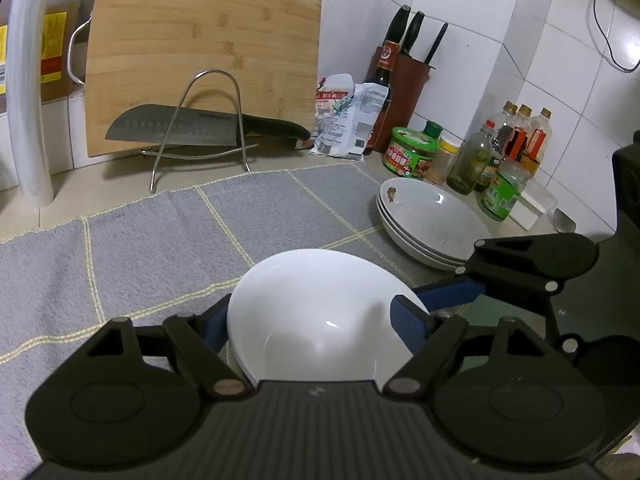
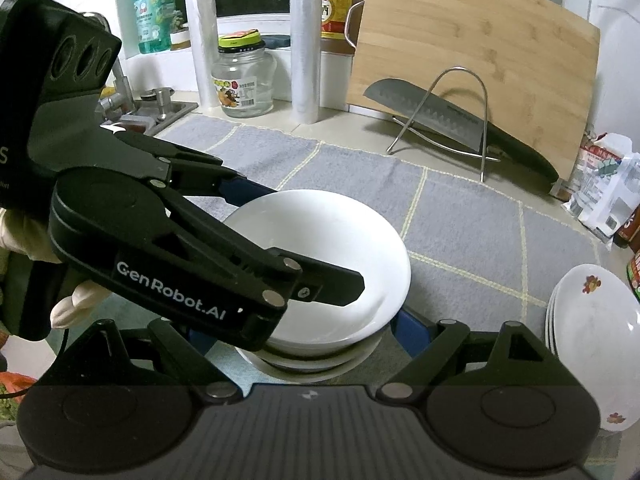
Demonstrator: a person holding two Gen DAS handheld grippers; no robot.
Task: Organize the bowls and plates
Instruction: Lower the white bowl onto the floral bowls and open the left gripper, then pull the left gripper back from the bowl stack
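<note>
A white bowl (image 1: 320,312) (image 2: 332,252) is tilted on top of a stack of white bowls (image 2: 316,364) on the grey mat (image 1: 160,248) (image 2: 460,220). My left gripper (image 1: 316,320) (image 2: 292,236) is shut on the top bowl's rim, one finger inside it and one outside. My right gripper (image 2: 312,336) stands around the bowl stack from the near side, its blue pads (image 2: 412,326) beside the stack; whether they touch it is hidden. It also shows in the left wrist view (image 1: 460,294). A stack of flowered white plates (image 1: 432,224) (image 2: 596,336) sits to the right.
A bamboo cutting board (image 1: 200,60) and a large knife (image 1: 192,126) on a wire rack (image 1: 212,120) stand at the back. Sauce bottles and jars (image 1: 480,152), a knife block (image 1: 412,72), a glass jar (image 2: 244,76) and a sink (image 2: 156,112) line the counter.
</note>
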